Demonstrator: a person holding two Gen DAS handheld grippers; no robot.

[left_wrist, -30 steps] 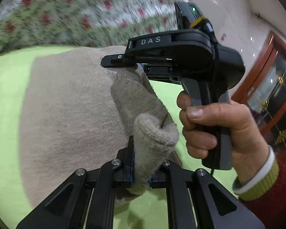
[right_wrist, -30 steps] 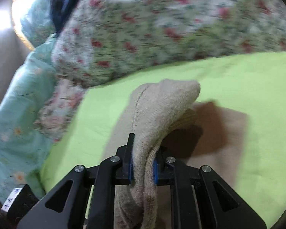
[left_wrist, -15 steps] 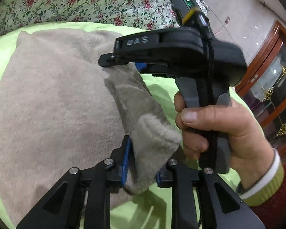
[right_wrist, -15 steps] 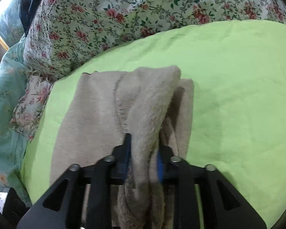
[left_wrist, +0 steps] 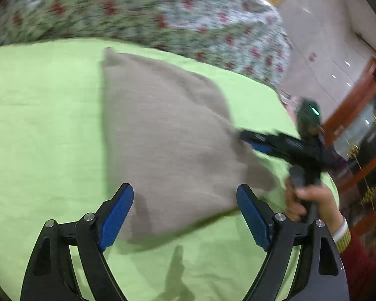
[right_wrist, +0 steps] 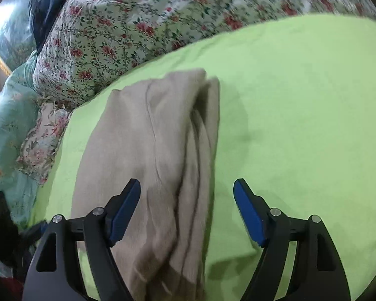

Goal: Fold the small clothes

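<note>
A beige knitted garment [left_wrist: 168, 135] lies folded on the lime-green sheet [left_wrist: 42, 125]. My left gripper [left_wrist: 185, 200] is open and empty, just above the garment's near edge. In the left wrist view the right gripper [left_wrist: 265, 143] sits at the garment's right edge, held by a hand. In the right wrist view the garment [right_wrist: 153, 150] lies in stacked layers with its fold lines running away from me. My right gripper [right_wrist: 186, 200] is open and empty above its near end.
A floral quilt [right_wrist: 137, 25] is piled behind the sheet [right_wrist: 300, 125]. A teal floral pillow [right_wrist: 10, 115] lies at the left. A wooden glass-door cabinet [left_wrist: 363, 125] stands at the right in the left wrist view.
Both grippers were shut on folds of the garment; both have opened and let it drop flat on the sheet. Both have pulled back from it.
</note>
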